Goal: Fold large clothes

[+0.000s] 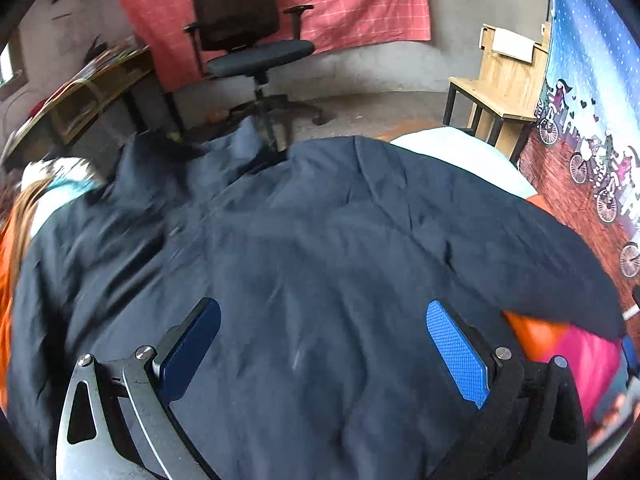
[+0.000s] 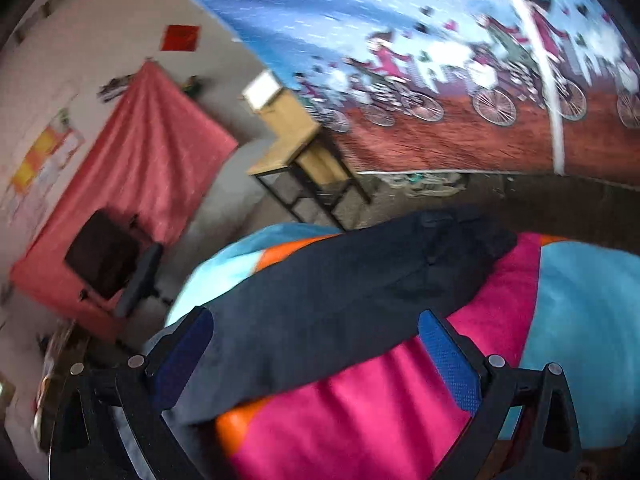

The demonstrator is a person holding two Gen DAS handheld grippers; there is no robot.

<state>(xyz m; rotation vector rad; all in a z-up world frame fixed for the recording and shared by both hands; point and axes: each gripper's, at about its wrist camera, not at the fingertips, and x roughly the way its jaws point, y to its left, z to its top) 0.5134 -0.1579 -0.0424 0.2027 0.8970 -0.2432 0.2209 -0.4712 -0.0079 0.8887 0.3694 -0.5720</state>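
Note:
A large dark navy garment [image 1: 320, 240] lies spread and wrinkled over a bed with a bright patchwork cover [image 1: 576, 352]. My left gripper [image 1: 322, 344] hovers just above the garment's near part, open wide, blue pads apart with nothing between them. In the right wrist view one long navy part of the garment [image 2: 340, 300] runs across the pink, orange and light blue cover [image 2: 380, 408]. My right gripper [image 2: 316, 344] is open over that part's near edge; its left finger [image 2: 184, 356] is over navy cloth, its right finger [image 2: 448, 360] over the pink.
A black office chair [image 1: 248, 40] stands beyond the bed before a red cloth on the wall. A wooden desk [image 1: 504, 84] stands at the right by a blue bicycle-print wall hanging [image 1: 588, 128]. A cluttered shelf [image 1: 80, 96] is at the left.

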